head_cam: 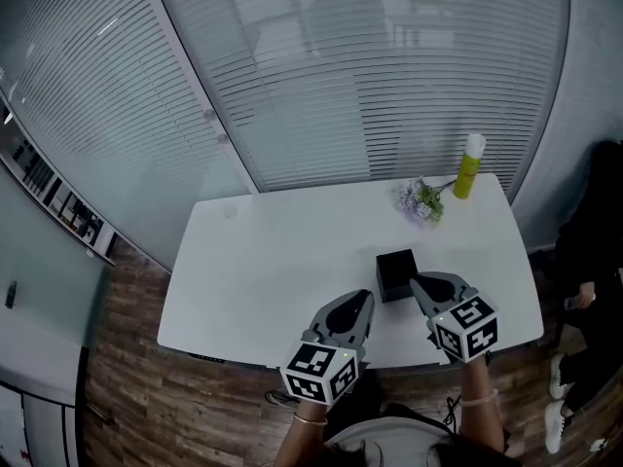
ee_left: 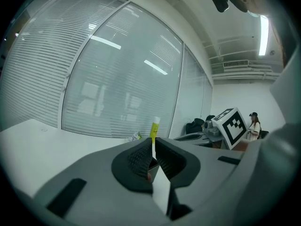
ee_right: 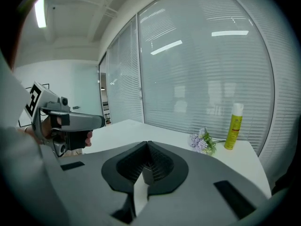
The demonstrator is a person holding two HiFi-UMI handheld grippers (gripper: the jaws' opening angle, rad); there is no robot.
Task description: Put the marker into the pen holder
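The left gripper [head_cam: 366, 298] and the right gripper [head_cam: 419, 282] both have their jaws pressed together, their tips just beside either side of the black pen holder [head_cam: 396, 273] on the white table [head_cam: 263, 261], while print on the far yellow bottle [head_cam: 469, 168] is too small to read.

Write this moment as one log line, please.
left gripper shut | right gripper shut | pen holder on table | marker not visible
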